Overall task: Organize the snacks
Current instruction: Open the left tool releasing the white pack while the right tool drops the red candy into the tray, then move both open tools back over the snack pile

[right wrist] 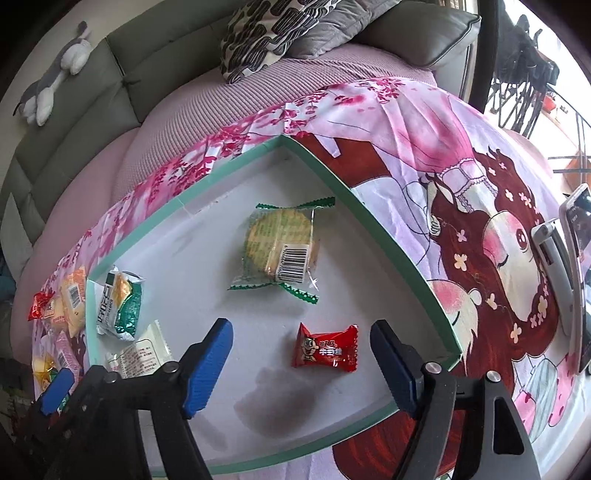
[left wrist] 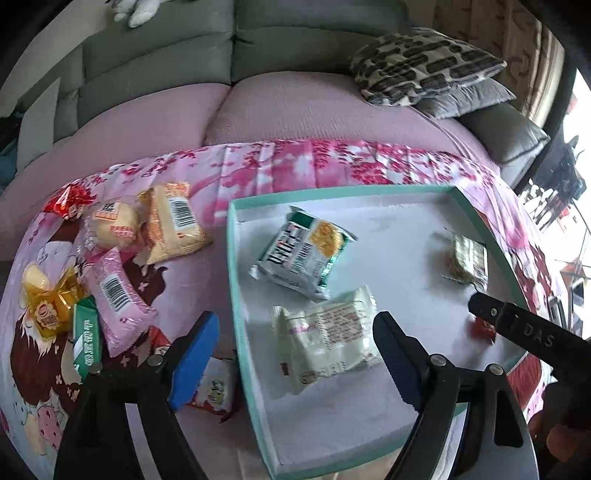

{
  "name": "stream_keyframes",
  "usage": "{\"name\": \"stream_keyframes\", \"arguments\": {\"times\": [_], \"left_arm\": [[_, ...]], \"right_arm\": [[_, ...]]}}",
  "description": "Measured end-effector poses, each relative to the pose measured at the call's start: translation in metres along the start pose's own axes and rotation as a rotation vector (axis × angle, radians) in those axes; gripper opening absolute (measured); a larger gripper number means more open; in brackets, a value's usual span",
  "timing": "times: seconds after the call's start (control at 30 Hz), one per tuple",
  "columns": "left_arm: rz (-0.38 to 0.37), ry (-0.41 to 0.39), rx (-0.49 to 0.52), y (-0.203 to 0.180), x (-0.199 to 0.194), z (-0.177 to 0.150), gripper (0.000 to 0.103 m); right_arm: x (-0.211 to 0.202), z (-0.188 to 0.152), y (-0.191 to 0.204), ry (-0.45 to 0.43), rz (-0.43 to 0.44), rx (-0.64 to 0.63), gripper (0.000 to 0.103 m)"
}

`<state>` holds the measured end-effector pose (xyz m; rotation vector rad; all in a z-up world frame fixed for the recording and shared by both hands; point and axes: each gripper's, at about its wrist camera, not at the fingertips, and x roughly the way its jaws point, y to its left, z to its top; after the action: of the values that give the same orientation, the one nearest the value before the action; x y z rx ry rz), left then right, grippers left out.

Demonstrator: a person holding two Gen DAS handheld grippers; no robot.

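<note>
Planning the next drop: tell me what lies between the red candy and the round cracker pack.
Only bare white tray floor separates red candy and cracker pack, in the right wrist view.

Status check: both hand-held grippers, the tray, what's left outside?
Left hand-held gripper open, empty, over white packet. Right hand-held gripper open, red candy lying loose between fingers. Teal tray holds four snacks. Pile outside; nothing blocking.

Left wrist view: close above the teal-rimmed tray (left wrist: 236, 280), steeply downward, facing the grey sofa (left wrist: 155, 62) — tray's left part plus loose snacks on the pink cloth (left wrist: 258, 166). Right wrist view: same steep tilt, equally near, over the tray's right corner. Shared — tray floor, green-white packet (left wrist: 301, 251) (right wrist: 120, 304), white packet (left wrist: 328, 332) (right wrist: 142, 352), patterned cushion (left wrist: 424, 62) (right wrist: 258, 33).
</note>
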<state>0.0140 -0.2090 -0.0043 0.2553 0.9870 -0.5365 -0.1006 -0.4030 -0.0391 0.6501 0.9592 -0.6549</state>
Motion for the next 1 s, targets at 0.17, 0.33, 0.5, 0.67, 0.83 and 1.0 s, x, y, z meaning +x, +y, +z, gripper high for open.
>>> {"name": "stream_keyframes", "arguments": {"times": [0.17,0.33,0.5,0.67,0.83,1.0], "left_arm": [[0.061,-0.030,-0.046,0.013,0.000,0.001,0.092],[0.132,-0.124,-0.066,0.028,-0.006,0.003,0.103],[0.135,-0.138,-0.110,0.042,-0.007,0.005,0.103],[0.132,-0.135,-0.124,0.047,-0.007,0.006,0.103],[0.145,-0.147,-0.125,0.049,-0.009,0.005,0.103],[0.145,-0.151,-0.128,0.053,-0.012,0.006,0.103]], "right_arm": [[0.002,0.000,0.002,0.000,-0.013,-0.017,0.101],[-0.003,0.001,0.007,-0.040,-0.007,-0.055,0.103],[-0.011,0.001,0.016,-0.098,0.007,-0.103,0.103],[-0.016,0.001,0.022,-0.130,0.022,-0.127,0.103],[-0.017,0.000,0.026,-0.139,0.044,-0.145,0.103],[-0.018,-0.002,0.032,-0.144,0.036,-0.179,0.103]]}}
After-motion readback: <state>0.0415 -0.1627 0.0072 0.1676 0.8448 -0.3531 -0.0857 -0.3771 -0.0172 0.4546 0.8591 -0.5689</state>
